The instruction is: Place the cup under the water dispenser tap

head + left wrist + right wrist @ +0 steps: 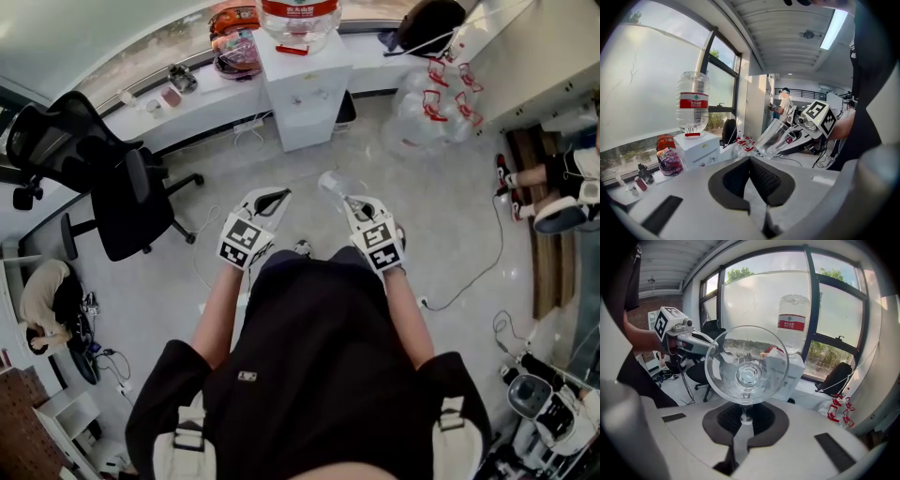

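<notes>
The clear glass cup (746,364) is clamped by the right gripper (742,420) fingers, the left gripper (750,164) fingers closed empty; carriage toward the white water dispenser (305,89) is judged in hand, with alignment under its tap required next.

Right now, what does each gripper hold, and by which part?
Right gripper pinches the clear cup by its rim; left gripper, shut, holds nothing.

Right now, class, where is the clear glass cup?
In the head view the clear glass cup is right of centre, held in the right gripper, above the floor and short of the white water dispenser.
</notes>
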`<state>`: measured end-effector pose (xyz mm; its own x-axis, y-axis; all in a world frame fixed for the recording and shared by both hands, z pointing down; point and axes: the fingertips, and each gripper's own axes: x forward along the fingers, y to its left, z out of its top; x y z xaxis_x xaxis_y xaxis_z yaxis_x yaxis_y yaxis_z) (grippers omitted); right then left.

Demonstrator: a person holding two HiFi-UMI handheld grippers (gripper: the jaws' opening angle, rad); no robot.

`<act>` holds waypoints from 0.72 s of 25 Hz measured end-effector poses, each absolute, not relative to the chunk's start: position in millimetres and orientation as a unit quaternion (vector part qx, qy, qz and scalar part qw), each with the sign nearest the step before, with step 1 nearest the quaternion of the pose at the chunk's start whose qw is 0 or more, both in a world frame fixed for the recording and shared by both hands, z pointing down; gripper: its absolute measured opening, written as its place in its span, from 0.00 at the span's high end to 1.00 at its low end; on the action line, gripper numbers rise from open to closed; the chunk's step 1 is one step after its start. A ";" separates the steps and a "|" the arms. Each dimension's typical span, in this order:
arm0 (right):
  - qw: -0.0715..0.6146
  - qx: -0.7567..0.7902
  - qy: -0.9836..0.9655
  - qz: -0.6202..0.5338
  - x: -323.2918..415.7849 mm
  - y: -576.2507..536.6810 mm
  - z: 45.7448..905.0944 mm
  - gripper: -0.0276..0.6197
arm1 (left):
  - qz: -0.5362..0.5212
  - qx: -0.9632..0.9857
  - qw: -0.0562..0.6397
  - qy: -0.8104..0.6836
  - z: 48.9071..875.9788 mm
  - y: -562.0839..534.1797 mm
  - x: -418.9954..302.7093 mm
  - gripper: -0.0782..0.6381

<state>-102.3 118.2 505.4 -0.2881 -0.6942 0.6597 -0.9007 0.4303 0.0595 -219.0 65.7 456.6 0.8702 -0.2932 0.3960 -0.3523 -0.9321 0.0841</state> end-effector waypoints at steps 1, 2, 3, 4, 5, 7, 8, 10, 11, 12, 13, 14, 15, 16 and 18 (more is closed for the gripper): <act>0.314 0.508 -0.785 0.165 -103.6 117.6 505.9 0.96 | 0.192 0.964 0.077 -0.167 456.3 65.0 -219.9 0.89; 0.313 0.507 -0.786 0.165 -105.0 116.7 506.3 0.96 | 0.193 0.964 0.077 -0.166 456.4 64.2 -220.7 0.89; 0.313 0.507 -0.786 0.166 -105.8 115.4 506.7 0.96 | 0.194 0.964 0.077 -0.165 456.7 63.2 -221.0 0.89; 0.312 0.507 -0.786 0.166 -105.7 113.9 507.0 0.96 | 0.195 0.964 0.075 -0.164 457.1 62.0 -220.5 0.89; 0.311 0.508 -0.786 0.166 -105.2 112.8 507.3 0.96 | 0.197 0.964 0.074 -0.163 457.7 60.9 -219.7 0.89; 0.310 0.508 -0.786 0.168 -104.3 112.0 509.3 0.96 | 0.199 0.964 0.072 -0.162 458.8 59.4 -218.8 0.89; 0.311 0.507 -0.786 0.169 -104.3 112.2 511.0 0.96 | 0.200 0.963 0.073 -0.163 459.3 59.1 -219.1 0.89; 0.312 0.505 -0.786 0.174 -104.3 111.7 514.6 0.96 | 0.203 0.963 0.076 -0.163 459.9 58.5 -220.0 0.89; 0.312 0.503 -0.786 0.176 -104.1 110.6 515.8 0.96 | 0.205 0.962 0.077 -0.164 460.3 57.7 -220.2 0.89; 0.312 0.501 -0.787 0.178 -103.7 108.7 516.5 0.96 | 0.208 0.961 0.078 -0.165 460.8 56.4 -220.3 0.89; 0.311 0.500 -0.789 0.179 -103.2 106.1 516.8 0.96 | 0.210 0.960 0.078 -0.166 461.4 54.5 -220.2 0.89; 0.310 0.498 -0.790 0.179 -102.5 102.9 516.8 0.96 | 0.212 0.960 0.079 -0.167 462.0 52.1 -219.6 0.89; 0.309 0.497 -0.791 0.178 -101.5 99.4 516.7 0.96 | 0.214 0.959 0.079 -0.168 462.5 49.4 -218.5 0.89; 0.307 0.496 -0.793 0.178 -100.5 95.6 516.3 0.96 | 0.215 0.959 0.079 -0.169 462.6 46.4 -217.0 0.89; 0.306 0.493 -0.795 0.178 -97.7 88.3 516.0 0.96 | 0.216 0.958 0.079 -0.171 462.0 40.5 -212.7 0.89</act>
<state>-97.7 88.3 516.0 -0.3273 -0.6749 0.6614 -0.8926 0.4505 0.0180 -212.7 40.5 462.0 0.8480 -0.2937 0.4412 -0.3617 -0.9292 0.0765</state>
